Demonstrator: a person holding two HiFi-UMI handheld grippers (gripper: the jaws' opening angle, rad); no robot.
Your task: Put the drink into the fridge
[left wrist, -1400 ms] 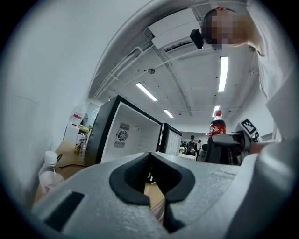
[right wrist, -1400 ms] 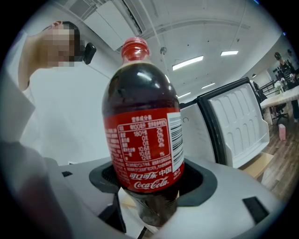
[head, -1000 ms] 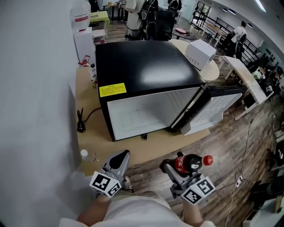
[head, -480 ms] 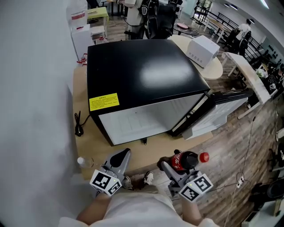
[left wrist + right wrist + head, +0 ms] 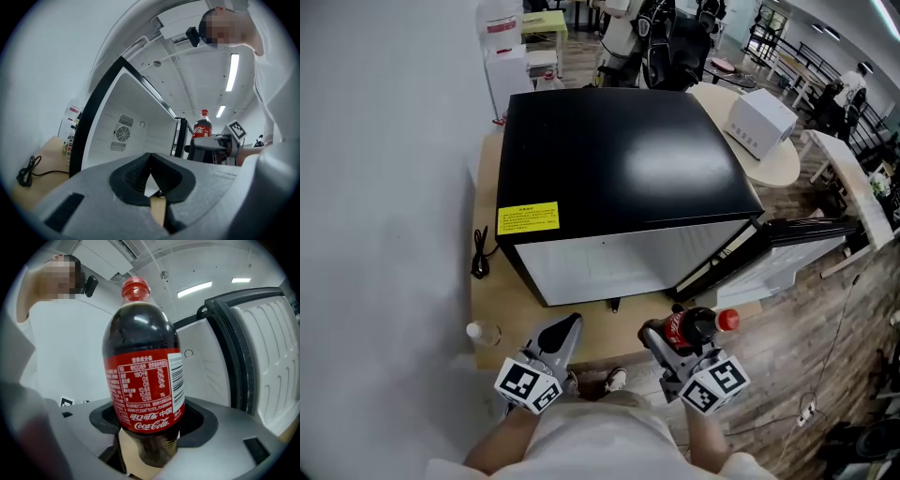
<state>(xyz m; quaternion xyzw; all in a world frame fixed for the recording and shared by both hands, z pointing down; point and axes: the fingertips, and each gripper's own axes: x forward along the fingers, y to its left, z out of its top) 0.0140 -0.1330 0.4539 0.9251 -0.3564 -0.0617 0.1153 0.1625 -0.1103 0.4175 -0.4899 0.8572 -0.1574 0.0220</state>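
Observation:
A black mini fridge stands on a low wooden platform, its door swung open to the right. The white inside shows in the left gripper view. My right gripper is shut on a cola bottle with a red cap and label, just in front of the fridge opening. The right gripper view shows the bottle held low on its body by that gripper. My left gripper is shut and empty at the platform's front edge; its jaws meet.
A clear plastic bottle lies on the platform's front left corner, and a black cable hangs by the fridge's left side. A white wall runs along the left. A white box sits on a round table behind. The person's shoe is below.
Both grippers have come a little closer to the fridge front, the cola bottle moving with the right one. The head view has shifted, so the fridge sits more centred.

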